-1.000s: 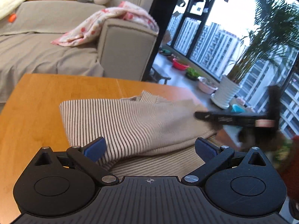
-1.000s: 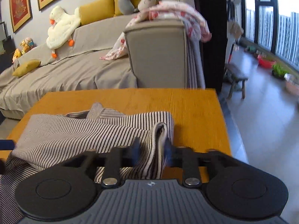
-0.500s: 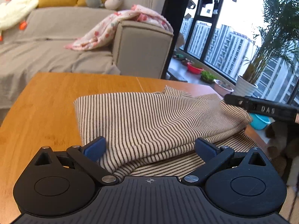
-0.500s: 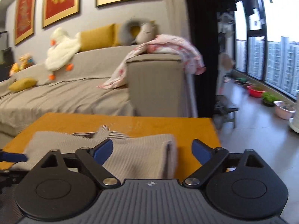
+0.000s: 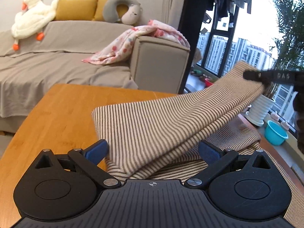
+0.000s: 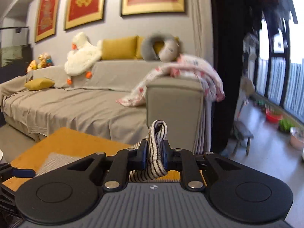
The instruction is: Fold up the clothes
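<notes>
A beige, dark-striped garment (image 5: pixel 161 117) lies folded on the wooden table (image 5: pixel 57 114). Its right edge is raised off the table, pinched by my right gripper (image 5: pixel 248 75) at the upper right. In the right wrist view that gripper (image 6: pixel 154 155) is shut on a thick fold of the striped cloth (image 6: pixel 157 133), which loops up above the pads. My left gripper (image 5: pixel 152 150) is open low over the near edge of the garment, with cloth between its blue fingertips (image 5: pixel 96 149). One blue fingertip of the left gripper (image 6: pixel 23 172) shows at the left edge of the right wrist view.
A grey sofa (image 5: pixel 66 60) stands beyond the table's far edge, with a pink blanket (image 5: pixel 136 43) over its arm and a plush duck (image 5: pixel 32 24). To the right, off the table, are a white plant pot (image 5: pixel 260 110) and a blue bowl (image 5: pixel 275 134) by the window.
My right gripper, open half a second ago, has shut on the garment's right edge and lifted it off the table. The left gripper has stayed open at the near edge.
</notes>
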### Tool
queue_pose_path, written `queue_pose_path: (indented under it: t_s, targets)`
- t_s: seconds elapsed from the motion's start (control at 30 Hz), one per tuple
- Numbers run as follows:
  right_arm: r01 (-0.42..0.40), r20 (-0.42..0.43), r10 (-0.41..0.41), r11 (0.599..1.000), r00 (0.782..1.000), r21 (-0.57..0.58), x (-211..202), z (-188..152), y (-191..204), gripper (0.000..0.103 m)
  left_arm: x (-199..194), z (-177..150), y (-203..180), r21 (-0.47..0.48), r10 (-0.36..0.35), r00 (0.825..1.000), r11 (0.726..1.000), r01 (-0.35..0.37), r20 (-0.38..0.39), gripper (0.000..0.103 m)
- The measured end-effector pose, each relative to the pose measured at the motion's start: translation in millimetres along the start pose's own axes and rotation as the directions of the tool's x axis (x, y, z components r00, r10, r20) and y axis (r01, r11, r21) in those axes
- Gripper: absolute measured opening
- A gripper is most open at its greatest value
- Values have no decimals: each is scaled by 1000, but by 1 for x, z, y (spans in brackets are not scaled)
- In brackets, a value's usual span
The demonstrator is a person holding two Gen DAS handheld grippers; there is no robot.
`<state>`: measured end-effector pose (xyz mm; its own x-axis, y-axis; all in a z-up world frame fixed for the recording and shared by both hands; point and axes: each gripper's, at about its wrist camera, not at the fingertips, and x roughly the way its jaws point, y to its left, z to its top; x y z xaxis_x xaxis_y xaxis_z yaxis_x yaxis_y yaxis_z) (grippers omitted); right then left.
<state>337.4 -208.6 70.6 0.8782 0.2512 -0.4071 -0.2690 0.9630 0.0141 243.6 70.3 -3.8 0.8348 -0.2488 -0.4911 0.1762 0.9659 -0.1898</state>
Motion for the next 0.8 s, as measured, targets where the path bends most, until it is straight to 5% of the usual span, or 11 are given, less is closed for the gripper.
queue_pose_path:
  t_s: [0.13,0.17,0.27,0.37,0.5,0.6,0.73,0.8]
  targets:
    - [49,-217,-22,991,976,123,35,-52,-27,20,1,1,4,-19,-1,1000,1000,1,-14,103]
    - [59,-221,-23,985,975,160,36,-64,-34,30,2,1,5,-23,-2,1000,1000,1,-19,103]
    - [58,-201,-6,966,980,252,24,-62,-48,45,1,4,7,-29,-13,1000,1000,12,-24,103]
    - [46,-129,-22,983,991,179,4,-53,-41,60,-4,12,6,-27,-41,999,999,41,-9,103]
    - [-81,1,83,977,997,198,-19,-37,-29,93,-10,31,-6,-26,-155,988,987,156,19,103]
    - [-193,6,202,926,979,323,-6,-39,-27,99,3,34,-13,-43,-209,978,977,208,-15,103]
    - [-162,-63,215,869,975,467,25,-71,-31,101,24,17,-8,-46,-177,982,984,174,-67,103]
    - [-170,-41,209,879,977,446,27,-77,-28,103,30,11,-7,-46,-168,982,985,164,-84,103]
